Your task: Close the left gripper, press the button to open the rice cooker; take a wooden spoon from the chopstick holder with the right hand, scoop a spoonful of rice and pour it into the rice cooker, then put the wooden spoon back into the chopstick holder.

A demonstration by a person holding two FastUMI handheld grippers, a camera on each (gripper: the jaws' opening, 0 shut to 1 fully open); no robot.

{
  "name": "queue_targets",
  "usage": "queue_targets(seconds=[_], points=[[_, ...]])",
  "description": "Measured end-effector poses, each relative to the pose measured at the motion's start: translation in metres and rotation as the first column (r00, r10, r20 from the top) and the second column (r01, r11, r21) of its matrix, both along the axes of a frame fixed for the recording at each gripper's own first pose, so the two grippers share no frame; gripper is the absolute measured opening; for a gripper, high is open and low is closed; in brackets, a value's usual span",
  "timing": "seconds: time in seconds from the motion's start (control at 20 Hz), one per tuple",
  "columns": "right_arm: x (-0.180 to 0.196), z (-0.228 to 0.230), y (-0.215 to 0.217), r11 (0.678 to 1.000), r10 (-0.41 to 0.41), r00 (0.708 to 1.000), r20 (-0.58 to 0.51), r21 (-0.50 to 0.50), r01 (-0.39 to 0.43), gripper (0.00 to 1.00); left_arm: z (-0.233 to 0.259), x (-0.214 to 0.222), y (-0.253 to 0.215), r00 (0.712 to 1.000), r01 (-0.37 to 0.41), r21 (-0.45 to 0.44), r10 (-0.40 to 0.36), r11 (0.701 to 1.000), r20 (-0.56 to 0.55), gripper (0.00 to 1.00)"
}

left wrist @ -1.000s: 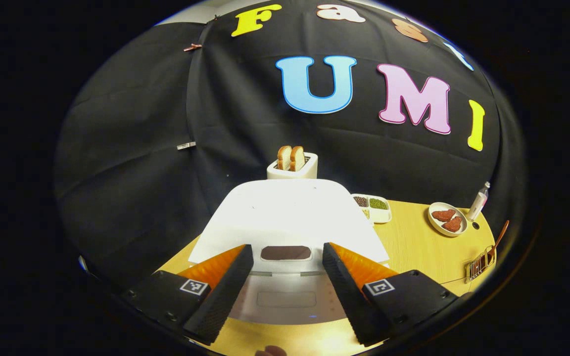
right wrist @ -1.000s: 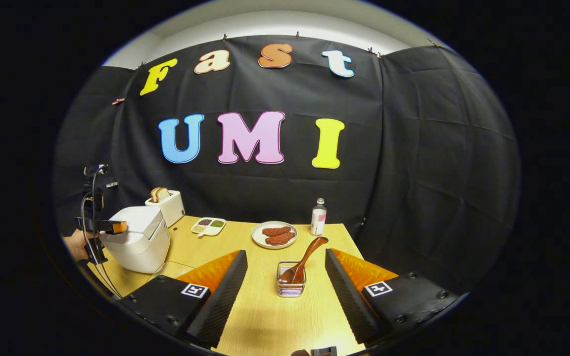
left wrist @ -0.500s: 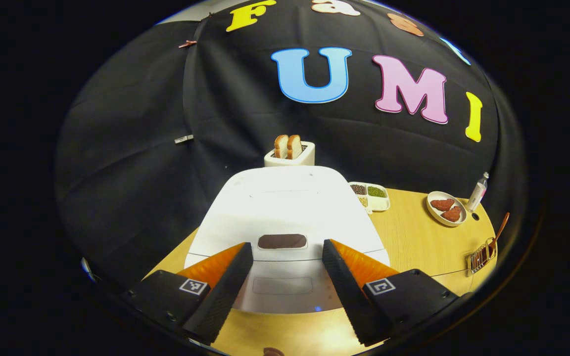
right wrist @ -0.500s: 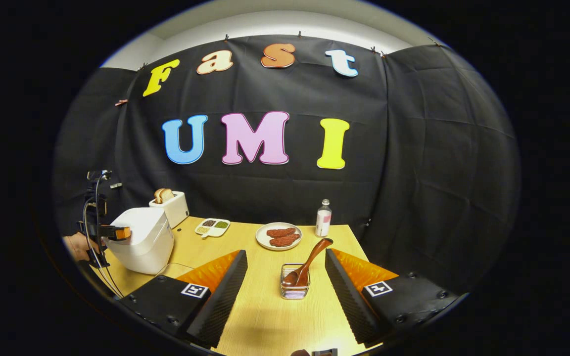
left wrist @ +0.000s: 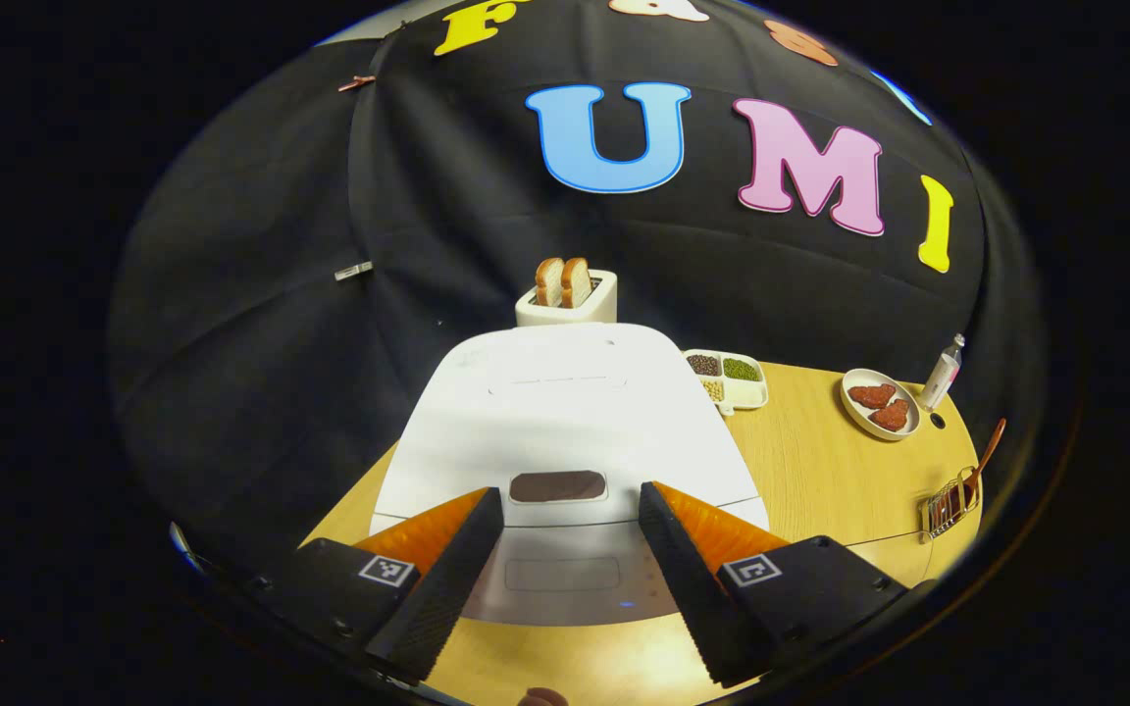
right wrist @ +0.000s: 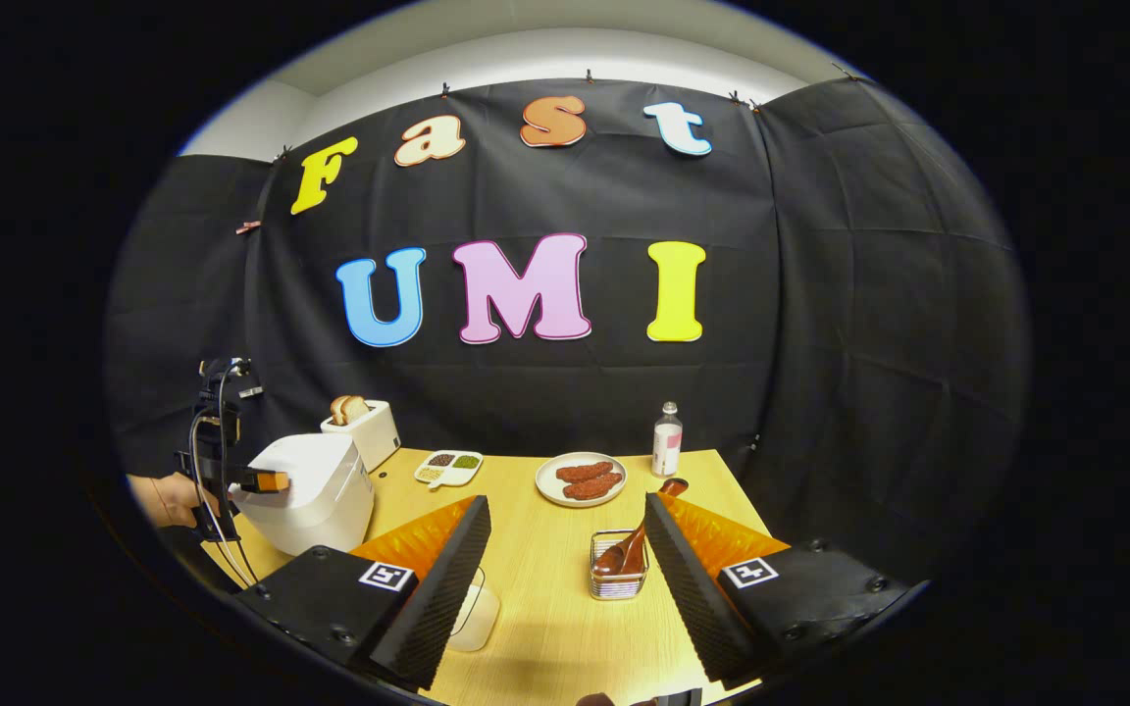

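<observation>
- Left gripper view, nearest to us: we hold the left gripper (left wrist: 565,579) with its jaws spread wide, grasping nothing, just in front of the white rice cooker (left wrist: 565,422), whose lid is down.
- Between the fingers we see the cooker's front panel and its dark button (left wrist: 557,485); whether a finger touches the cooker we cannot tell.
- Behind the cooker stands a toaster (left wrist: 567,299) with two bread slices, and to its right a divided dish (left wrist: 730,378) of grains.
- Right gripper view, nearest to us: our right gripper (right wrist: 565,579) is likewise released and empty, hovering over the wooden table (right wrist: 545,628).
- Just beyond its fingers sits the chopstick holder (right wrist: 617,579), with the wooden spoon (right wrist: 642,534) leaning in it, handle tilted up to the right.
- Farther off lie a plate (right wrist: 581,479) of reddish pieces and a small bottle (right wrist: 665,439).
- Far left, a hand (right wrist: 168,498) holds the other gripper at the cooker.
</observation>
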State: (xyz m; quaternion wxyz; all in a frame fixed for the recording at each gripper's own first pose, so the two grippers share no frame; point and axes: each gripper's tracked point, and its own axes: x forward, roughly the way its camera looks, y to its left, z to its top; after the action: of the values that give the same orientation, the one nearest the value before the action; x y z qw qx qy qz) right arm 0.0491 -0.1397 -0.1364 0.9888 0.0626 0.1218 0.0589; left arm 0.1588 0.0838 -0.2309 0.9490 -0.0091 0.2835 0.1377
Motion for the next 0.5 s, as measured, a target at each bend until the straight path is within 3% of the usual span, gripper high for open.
queue_targets(seconds=[0.15,0.5], points=[[0.002,0.006,0.005,1.000,0.003,1.000,0.013,-0.007,-0.003,0.98,0.034,0.001,0.000,0.992,0.013,0.035,-0.017,0.999,0.123,0.96],[0.010,0.030,0.021,0.999,0.034,0.998,0.052,-0.036,-0.032,0.98,0.112,-0.031,-0.040,0.931,0.111,0.024,-0.112,0.994,0.347,0.96]])
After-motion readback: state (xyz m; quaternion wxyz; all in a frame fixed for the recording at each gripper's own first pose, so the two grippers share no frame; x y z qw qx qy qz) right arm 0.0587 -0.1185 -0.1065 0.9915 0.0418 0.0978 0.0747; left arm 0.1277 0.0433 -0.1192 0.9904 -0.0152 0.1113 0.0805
